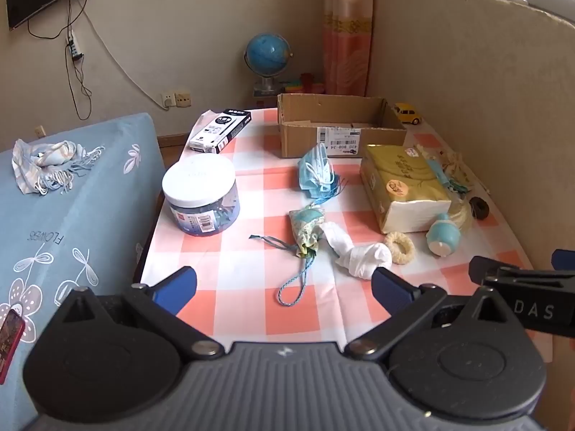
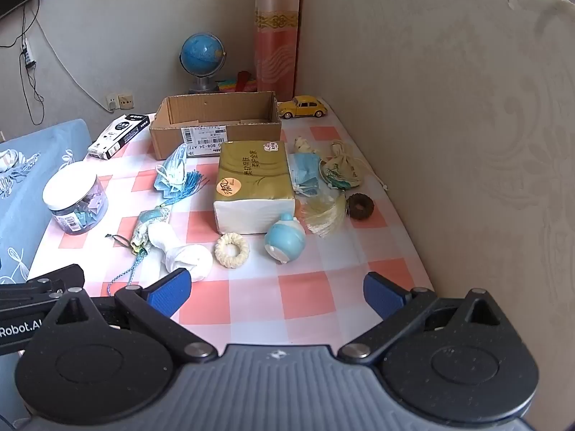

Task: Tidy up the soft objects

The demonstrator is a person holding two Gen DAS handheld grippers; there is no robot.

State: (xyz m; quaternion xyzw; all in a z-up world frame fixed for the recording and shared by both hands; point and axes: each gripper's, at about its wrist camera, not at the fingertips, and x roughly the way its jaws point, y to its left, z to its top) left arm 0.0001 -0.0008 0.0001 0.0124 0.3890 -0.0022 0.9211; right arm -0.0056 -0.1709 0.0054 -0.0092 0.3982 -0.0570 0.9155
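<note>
Both grippers, left gripper (image 1: pixel 284 285) and right gripper (image 2: pixel 276 292), hover released above the checked tablecloth (image 1: pixel 244 309). White sock (image 1: pixel 359 251) (knotted) lies just ahead, long axis running from near-right toward far-left, touching floral sachet (image 1: pixel 307 224); tissue pack (image 2: pixel 253 183) farther right.

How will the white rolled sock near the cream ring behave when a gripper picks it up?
The white sock looks like soft cloth, so it would probably squash between the fingers and sag. It seems loosely rolled, so one end may unroll and hang. It likely weighs little, and it touches the patterned sachet, which may shift.
</note>
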